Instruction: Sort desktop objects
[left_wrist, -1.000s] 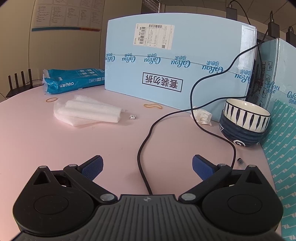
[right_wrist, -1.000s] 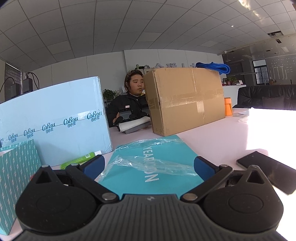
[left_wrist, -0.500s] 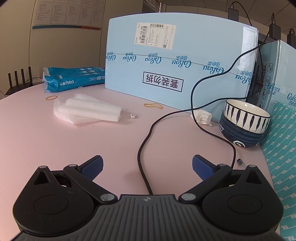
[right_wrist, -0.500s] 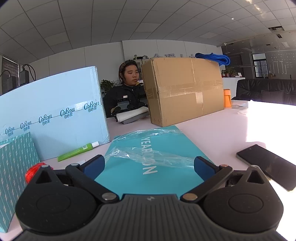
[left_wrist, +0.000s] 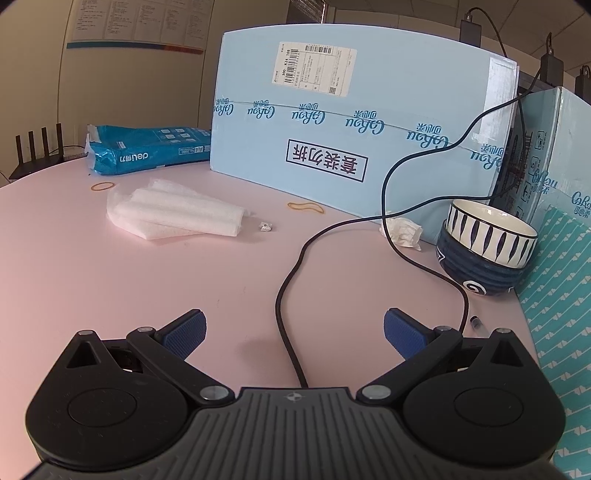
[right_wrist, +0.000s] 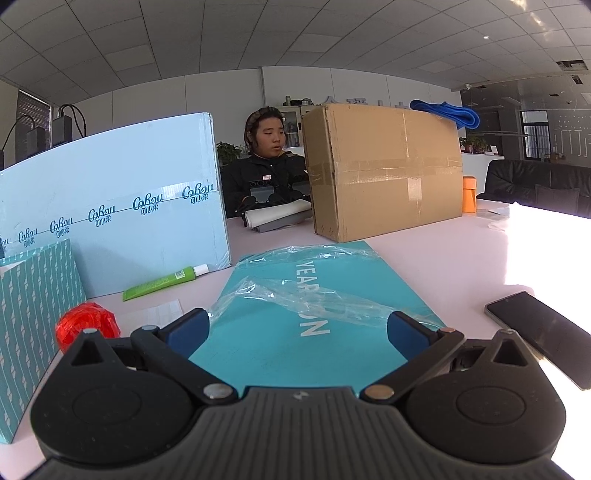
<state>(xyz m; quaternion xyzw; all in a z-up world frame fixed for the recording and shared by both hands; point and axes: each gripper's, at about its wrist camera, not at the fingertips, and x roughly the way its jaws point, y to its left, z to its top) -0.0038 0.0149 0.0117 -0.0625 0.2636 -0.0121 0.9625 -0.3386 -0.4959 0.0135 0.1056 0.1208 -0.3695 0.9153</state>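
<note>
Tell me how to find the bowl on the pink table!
Look at the big light-blue cardboard box standing on the pink table. At its right end, past a crumpled white tissue, sits the round ceramic bowl. It is the only dish there: white rim with dark blue stripes, dark blue base with a white swirl.

A large light-blue Cobou carton (left_wrist: 354, 122) bearing a shipping label stands on a pink table (left_wrist: 110, 280), a second matching carton (right_wrist: 122, 192) beside it. Behind, a taped brown cardboard box (right_wrist: 384, 166) carries a folded blue cloth (right_wrist: 447, 112) on top. A person in a dark jacket (right_wrist: 266, 181) sits between the cartons. A black router (left_wrist: 37, 151) stands at the table's far left edge.
</note>
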